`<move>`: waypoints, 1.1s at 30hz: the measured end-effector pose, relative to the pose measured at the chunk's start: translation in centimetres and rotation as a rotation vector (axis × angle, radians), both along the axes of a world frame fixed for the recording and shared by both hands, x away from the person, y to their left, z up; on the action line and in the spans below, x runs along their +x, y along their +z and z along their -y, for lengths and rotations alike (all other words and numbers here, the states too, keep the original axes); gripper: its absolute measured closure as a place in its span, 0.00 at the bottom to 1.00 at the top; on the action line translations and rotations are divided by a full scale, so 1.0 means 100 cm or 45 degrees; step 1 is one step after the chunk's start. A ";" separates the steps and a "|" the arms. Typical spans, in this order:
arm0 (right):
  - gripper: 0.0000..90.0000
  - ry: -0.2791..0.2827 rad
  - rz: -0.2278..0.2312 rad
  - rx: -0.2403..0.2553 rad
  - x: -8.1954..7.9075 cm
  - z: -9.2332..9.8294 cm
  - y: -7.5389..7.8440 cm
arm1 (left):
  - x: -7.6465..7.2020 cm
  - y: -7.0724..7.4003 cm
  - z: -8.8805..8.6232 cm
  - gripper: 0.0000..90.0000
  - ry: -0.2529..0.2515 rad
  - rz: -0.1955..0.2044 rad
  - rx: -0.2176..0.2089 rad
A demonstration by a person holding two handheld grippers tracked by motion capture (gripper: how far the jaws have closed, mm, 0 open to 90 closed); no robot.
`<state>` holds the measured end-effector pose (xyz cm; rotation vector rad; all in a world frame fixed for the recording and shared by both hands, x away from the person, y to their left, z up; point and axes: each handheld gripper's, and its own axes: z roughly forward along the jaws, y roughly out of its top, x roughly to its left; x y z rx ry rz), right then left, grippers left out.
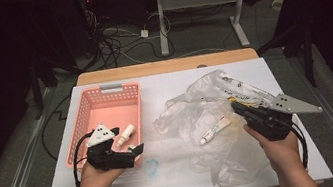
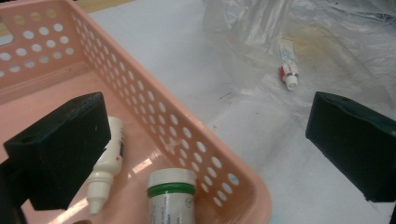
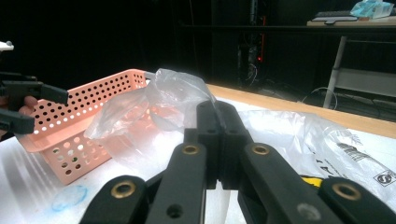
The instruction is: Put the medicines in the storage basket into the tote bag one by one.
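Forearms entered from the six o'clock edge of the high view, each hand carrying a claw. Left claw (image 1: 135,150) hovered over the near right corner of the pink basket (image 1: 87,108), jaws spread wide with nothing between them. Its own view showed one jaw above the basket floor and the other out over the white surface (image 1: 163,86). Inside the basket lay a white dropper bottle (image 2: 108,163) and a green-capped bottle (image 2: 171,196) against the perforated wall. Right claw (image 1: 236,108) sat at four o'clock on the surface, jaws pressed together on a fold of the clear plastic bag (image 1: 206,102). A small ointment tube (image 1: 215,130) lay on the bag, just at nine o'clock of that claw, well apart from the basket. A faint blue ring mark (image 1: 152,166) showed near the front edge. Beyond twelve o'clock: dark room, tangled floor cables (image 1: 115,41), white desk legs (image 1: 161,23).
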<state>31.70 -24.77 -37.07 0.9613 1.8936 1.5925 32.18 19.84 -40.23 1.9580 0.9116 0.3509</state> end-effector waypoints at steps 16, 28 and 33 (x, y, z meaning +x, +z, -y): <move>1.00 -0.002 -0.005 -0.006 0.001 -0.002 -0.001 | 0.012 -0.007 -0.019 0.23 0.041 -0.125 0.053; 1.00 0.002 0.000 -0.004 -0.001 -0.004 0.001 | 0.045 -0.002 -0.007 0.34 -0.014 -0.410 0.310; 1.00 -0.001 0.002 -0.003 -0.001 -0.001 0.001 | 0.056 -0.008 0.000 0.40 -0.055 -0.515 0.407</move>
